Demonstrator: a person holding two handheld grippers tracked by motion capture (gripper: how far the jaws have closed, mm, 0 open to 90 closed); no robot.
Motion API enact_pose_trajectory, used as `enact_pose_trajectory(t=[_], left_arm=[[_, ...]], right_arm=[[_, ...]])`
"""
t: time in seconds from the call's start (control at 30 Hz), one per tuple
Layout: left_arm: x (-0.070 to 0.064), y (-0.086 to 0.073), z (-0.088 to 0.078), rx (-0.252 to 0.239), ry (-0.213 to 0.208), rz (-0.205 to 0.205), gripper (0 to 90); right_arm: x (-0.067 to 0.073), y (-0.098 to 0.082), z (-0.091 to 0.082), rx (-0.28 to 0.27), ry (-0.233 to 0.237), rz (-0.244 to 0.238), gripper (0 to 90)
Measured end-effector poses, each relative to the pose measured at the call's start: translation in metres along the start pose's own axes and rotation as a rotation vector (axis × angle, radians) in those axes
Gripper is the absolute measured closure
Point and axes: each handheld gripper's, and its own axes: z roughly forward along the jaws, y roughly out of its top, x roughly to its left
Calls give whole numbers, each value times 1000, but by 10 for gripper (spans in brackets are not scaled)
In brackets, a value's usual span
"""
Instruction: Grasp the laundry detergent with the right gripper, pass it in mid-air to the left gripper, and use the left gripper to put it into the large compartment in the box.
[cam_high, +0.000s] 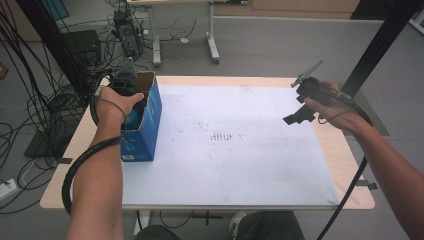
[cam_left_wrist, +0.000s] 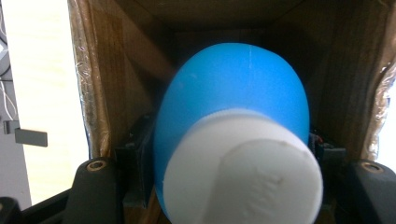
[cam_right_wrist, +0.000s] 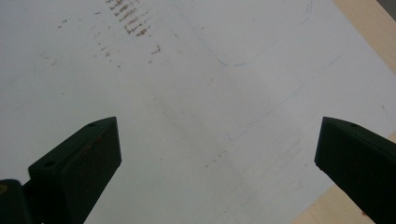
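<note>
Inside the blue box (cam_high: 145, 120) at the counter's (cam_high: 250, 80) left edge, the left hand-held gripper (cam_high: 131, 107) clamps a blue bottle (cam_left_wrist: 233, 102) beside its white cap (cam_left_wrist: 243, 168), likely to lift it. Meanwhile, the right hand-held gripper (cam_right_wrist: 217, 154) hovers open, clear.

Both forearms are left bare, no sleeves being worn. The left gripper (cam_high: 131, 97) and right gripper (cam_high: 300, 114) are built in black; wedge-shaped jaws with recessed screws are seen. A ribbed black cable (cam_high: 85, 160) is trailed from each.
</note>
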Motion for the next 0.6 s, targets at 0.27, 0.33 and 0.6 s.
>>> enact_pose_trajectory(t=[0.27,0.33,0.6], left_arm=[[1,-1,1,-5,-4,-2,349],[1,-1,1,-5,-6,-3,348],[1,0,1,-1,-5,0,348]], right_arm=[[1,3,-1,0,1,-5,4],[1,3,-1,0,0,-5,4],[1,4,-2,-1,-1,-6,4]])
